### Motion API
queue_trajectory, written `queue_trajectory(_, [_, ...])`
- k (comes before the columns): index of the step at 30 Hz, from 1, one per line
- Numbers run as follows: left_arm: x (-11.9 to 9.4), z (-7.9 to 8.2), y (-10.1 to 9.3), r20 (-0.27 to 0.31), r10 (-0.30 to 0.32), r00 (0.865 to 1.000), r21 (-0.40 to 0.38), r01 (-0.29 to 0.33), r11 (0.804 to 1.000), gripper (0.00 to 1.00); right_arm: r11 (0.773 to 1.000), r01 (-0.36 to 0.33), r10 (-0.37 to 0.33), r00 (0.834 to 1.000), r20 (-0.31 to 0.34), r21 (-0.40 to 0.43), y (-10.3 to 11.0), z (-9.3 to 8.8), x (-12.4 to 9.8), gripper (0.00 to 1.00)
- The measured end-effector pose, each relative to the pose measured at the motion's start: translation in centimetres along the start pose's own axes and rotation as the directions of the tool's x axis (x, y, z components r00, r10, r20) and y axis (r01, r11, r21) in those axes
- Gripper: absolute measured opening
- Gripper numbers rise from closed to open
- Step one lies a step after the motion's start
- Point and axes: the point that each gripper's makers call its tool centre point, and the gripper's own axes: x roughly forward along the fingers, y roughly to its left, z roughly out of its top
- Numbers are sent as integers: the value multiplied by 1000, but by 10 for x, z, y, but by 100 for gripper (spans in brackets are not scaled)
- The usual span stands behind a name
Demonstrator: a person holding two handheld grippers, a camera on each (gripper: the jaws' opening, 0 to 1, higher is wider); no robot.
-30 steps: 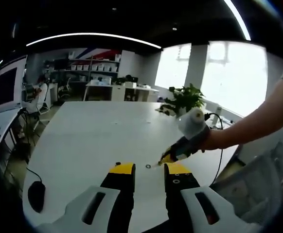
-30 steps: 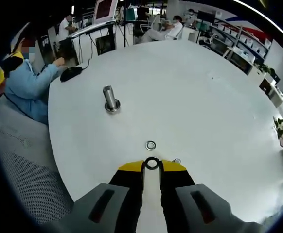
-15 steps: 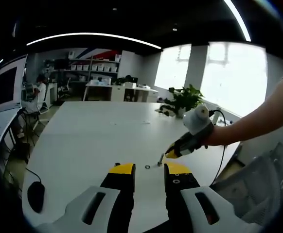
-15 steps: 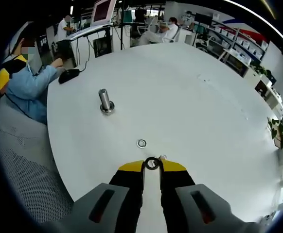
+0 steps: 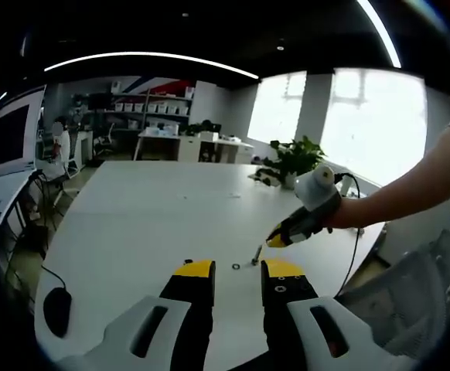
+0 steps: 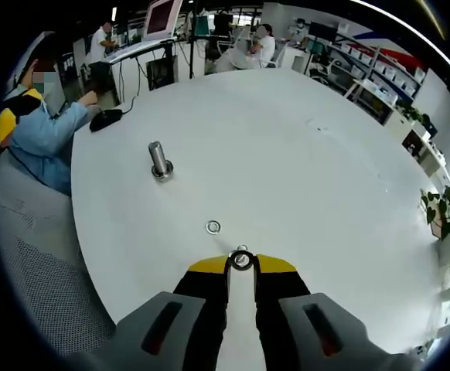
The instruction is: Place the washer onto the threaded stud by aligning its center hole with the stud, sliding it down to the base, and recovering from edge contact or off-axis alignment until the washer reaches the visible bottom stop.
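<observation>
Now right gripper (image 6: 242,260) jaws pinched on washer (image 6: 242,260); left gripper (image 5: 236,270) jaws parted, empty. Threaded stud (image 6: 159,160) upright on counter (image 6: 302,178), well ahead-left of held washer.

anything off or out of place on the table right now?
Nothing damaged or spilled. One spare washer lies loose on the white table, apart from the upright stud. The right gripper pinches another washer on edge at its tips. The left gripper is open.
</observation>
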Motion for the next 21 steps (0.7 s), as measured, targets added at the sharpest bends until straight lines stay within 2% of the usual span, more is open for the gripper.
queue_trajectory(5, [0, 1, 1, 3, 5, 1000, -4, -5, 1000, 22, 1000, -4, 4, 1000, 2, 5, 0, 4, 4, 14])
queue_trajectory(12, [-1, 1, 3, 4, 13, 1000, -8, -13, 1000, 22, 1000, -7, 6, 1000, -27, -29, -1, -1, 11, 14])
queue_trajectory(21, [-2, 2, 6, 10, 24, 1000, -9, -24, 1000, 21, 999, -15, 13, 999, -36, -39, -1, 2, 16, 14])
